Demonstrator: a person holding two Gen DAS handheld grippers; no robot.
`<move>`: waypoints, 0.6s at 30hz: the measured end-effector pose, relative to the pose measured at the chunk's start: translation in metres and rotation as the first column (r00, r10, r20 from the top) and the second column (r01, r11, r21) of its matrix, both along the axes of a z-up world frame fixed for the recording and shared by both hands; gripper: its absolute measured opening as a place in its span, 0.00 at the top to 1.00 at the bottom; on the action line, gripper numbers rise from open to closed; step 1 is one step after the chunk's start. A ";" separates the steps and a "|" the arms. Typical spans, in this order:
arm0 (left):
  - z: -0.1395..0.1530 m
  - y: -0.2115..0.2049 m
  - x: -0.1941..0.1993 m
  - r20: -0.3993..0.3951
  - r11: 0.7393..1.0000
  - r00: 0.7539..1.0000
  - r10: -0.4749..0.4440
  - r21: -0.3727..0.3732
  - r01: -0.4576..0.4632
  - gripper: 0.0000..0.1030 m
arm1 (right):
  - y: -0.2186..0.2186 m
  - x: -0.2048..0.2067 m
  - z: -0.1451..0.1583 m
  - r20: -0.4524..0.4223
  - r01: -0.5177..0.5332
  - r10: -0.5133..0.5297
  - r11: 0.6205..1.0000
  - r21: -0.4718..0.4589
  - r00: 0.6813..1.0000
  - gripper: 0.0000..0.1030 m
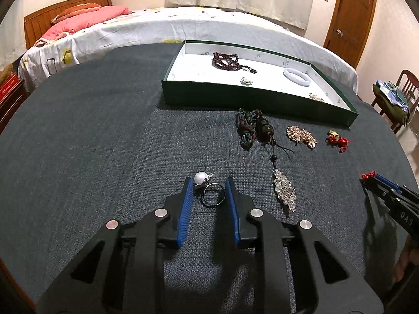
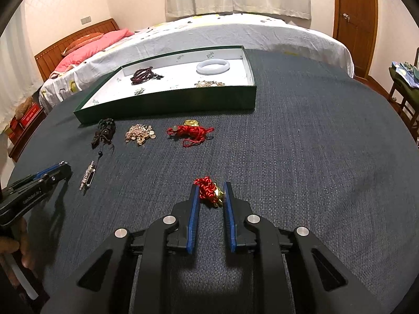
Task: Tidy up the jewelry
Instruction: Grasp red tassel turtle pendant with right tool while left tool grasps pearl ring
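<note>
A green tray (image 1: 262, 99) with a white floor stands at the table's far side and holds a dark bead bracelet (image 1: 225, 60), a white bangle (image 1: 297, 76) and small brooches. My left gripper (image 1: 208, 184) is open around a pearl ring (image 1: 209, 191) lying on the cloth. My right gripper (image 2: 210, 189) is open around a red knotted cord with a gold charm (image 2: 210, 192); its pads are close to it. It also shows in the left wrist view (image 1: 368, 176).
Loose on the dark cloth lie a dark corded pendant (image 1: 252, 128), a gold sequin piece (image 1: 301, 134), a crystal hairclip (image 1: 285, 192) and another red cord charm (image 2: 192, 132). A bed stands behind the table, a chair at the right.
</note>
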State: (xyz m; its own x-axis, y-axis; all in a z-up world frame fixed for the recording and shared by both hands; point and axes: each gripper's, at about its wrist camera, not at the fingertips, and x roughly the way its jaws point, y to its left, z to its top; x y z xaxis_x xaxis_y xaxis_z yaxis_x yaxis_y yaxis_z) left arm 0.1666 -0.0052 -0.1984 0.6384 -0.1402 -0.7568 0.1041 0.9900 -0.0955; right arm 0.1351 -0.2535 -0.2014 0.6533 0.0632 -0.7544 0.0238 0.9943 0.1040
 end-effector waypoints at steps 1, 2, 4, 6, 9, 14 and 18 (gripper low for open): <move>0.001 0.000 0.000 0.004 1.000 1.000 -0.001 0.001 0.001 0.89 | 0.000 0.000 0.000 0.001 0.000 0.000 1.000 0.000 1.000 0.81; 0.003 0.000 -0.001 0.005 1.000 1.000 -0.004 0.003 0.004 0.89 | 0.000 0.000 0.000 0.002 0.000 0.000 1.000 0.000 1.000 0.81; 0.005 0.000 -0.001 0.009 1.000 1.000 -0.007 0.002 0.007 0.89 | 0.001 -0.001 0.001 0.004 -0.003 0.003 1.000 -0.001 1.000 0.81; 0.006 0.000 -0.002 0.012 1.000 1.000 -0.010 0.004 0.010 0.89 | 0.002 -0.002 0.001 0.005 -0.003 0.003 1.000 -0.001 1.000 0.81; 0.005 0.001 -0.003 0.010 1.000 1.000 -0.010 0.002 0.010 0.89 | 0.002 -0.002 0.001 0.005 -0.002 0.002 1.000 -0.001 1.000 0.81; 0.008 0.002 -0.005 0.020 1.000 1.000 -0.009 0.003 0.009 0.89 | 0.002 -0.002 0.001 0.007 -0.001 0.001 1.000 0.000 1.000 0.81; 0.013 0.002 -0.006 0.035 1.000 0.999 -0.010 0.002 0.010 0.89 | 0.002 -0.004 0.003 0.012 -0.001 0.001 1.000 0.003 1.000 0.81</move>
